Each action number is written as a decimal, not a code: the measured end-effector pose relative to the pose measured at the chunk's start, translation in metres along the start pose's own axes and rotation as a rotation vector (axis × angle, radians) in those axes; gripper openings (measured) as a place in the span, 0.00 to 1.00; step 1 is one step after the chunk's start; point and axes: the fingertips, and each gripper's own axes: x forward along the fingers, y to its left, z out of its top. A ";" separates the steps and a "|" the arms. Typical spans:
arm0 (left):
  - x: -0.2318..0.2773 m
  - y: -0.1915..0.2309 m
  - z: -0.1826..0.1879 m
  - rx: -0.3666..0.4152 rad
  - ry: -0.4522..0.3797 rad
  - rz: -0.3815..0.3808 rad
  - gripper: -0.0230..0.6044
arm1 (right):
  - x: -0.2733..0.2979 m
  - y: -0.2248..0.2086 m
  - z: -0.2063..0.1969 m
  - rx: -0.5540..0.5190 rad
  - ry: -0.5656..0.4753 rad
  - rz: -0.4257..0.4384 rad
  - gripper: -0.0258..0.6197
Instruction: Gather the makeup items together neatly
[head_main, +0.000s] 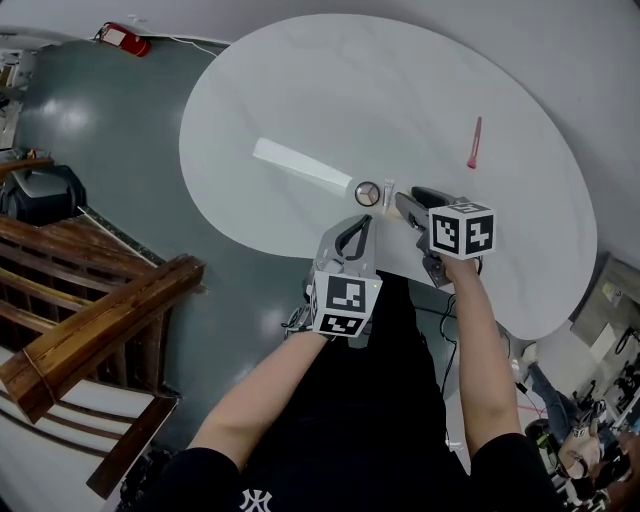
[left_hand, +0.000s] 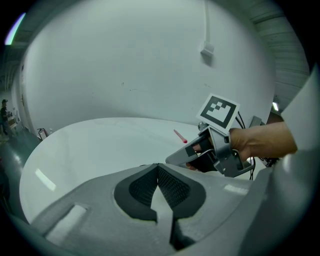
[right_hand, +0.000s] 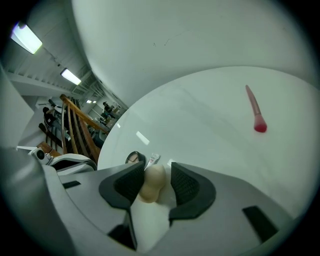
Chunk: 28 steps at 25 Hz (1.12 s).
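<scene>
On the round white table (head_main: 300, 90), a beige makeup sponge (right_hand: 152, 182) lies between the pads of my right gripper (right_hand: 156, 170). The jaws stand open, with a gap on the sponge's right side. Just beyond it lie a round compact (right_hand: 133, 158) and a small tube (right_hand: 152, 159). In the head view the compact (head_main: 367, 193) and tube (head_main: 388, 188) sit right at the right gripper's (head_main: 408, 200) tips. A pink brush (head_main: 474, 143) lies apart, farther back on the right. My left gripper (head_main: 358, 228) hovers at the near table edge, shut and empty.
A wooden stair railing (head_main: 90, 310) stands on the left, off the table. A red object (head_main: 125, 38) lies on the grey floor at the far left. Cables and clutter (head_main: 580, 430) lie at the lower right. A bright glare strip (head_main: 300, 165) crosses the tabletop.
</scene>
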 end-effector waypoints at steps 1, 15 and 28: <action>0.000 0.000 0.000 0.001 0.000 -0.001 0.05 | -0.001 -0.001 0.000 0.007 -0.004 0.000 0.31; 0.003 -0.010 0.006 0.026 -0.003 -0.014 0.05 | -0.015 -0.001 0.003 0.020 -0.054 0.001 0.31; -0.001 -0.029 0.025 0.053 -0.038 -0.051 0.05 | -0.052 0.002 0.008 0.028 -0.145 -0.032 0.28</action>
